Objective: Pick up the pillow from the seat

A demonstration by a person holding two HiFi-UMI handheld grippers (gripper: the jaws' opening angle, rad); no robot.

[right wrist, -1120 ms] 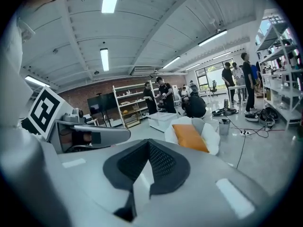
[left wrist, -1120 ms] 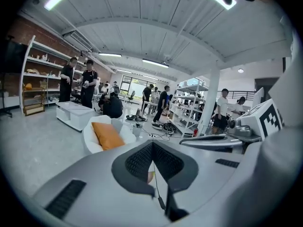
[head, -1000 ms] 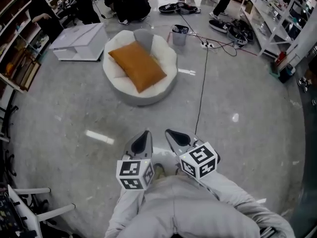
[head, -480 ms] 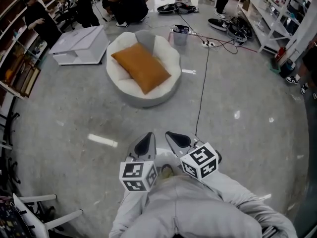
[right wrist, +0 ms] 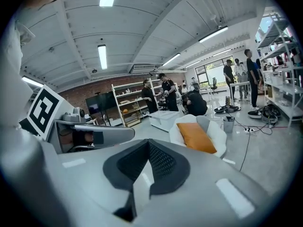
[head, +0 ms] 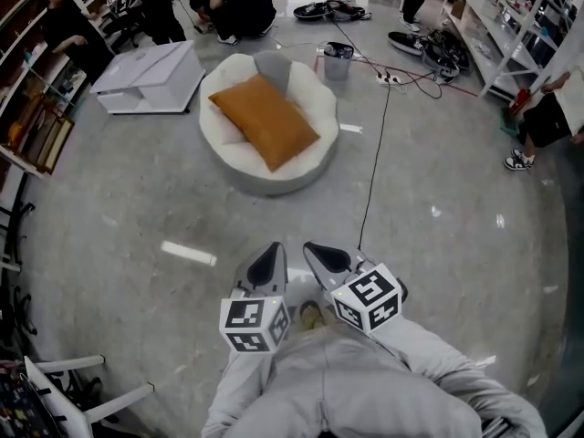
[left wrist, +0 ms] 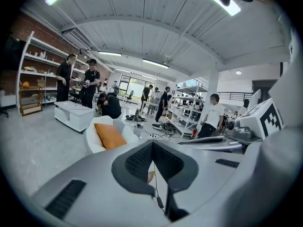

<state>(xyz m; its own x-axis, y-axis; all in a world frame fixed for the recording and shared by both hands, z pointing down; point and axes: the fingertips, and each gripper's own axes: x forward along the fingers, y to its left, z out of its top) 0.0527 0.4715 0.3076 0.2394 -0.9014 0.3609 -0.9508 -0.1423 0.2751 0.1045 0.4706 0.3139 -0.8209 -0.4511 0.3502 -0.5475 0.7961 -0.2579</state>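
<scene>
Grey floor (head: 438, 181) fills the frame, with the pillow (head: 265, 119) lying across the seat (head: 315, 149) at upper centre, well apart from the left hand-held gripper (head: 268, 254) and right hand-held gripper (head: 315, 249), both closed tight and empty at lower centre, so best walk closer and open wide first.

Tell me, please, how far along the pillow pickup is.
Nothing done yet: the orange pillow lies on the white seat. In hand: nothing; the left gripper and right gripper are shut, empty, well short of it. Remaining: approach, open, grasp, lift.
</scene>
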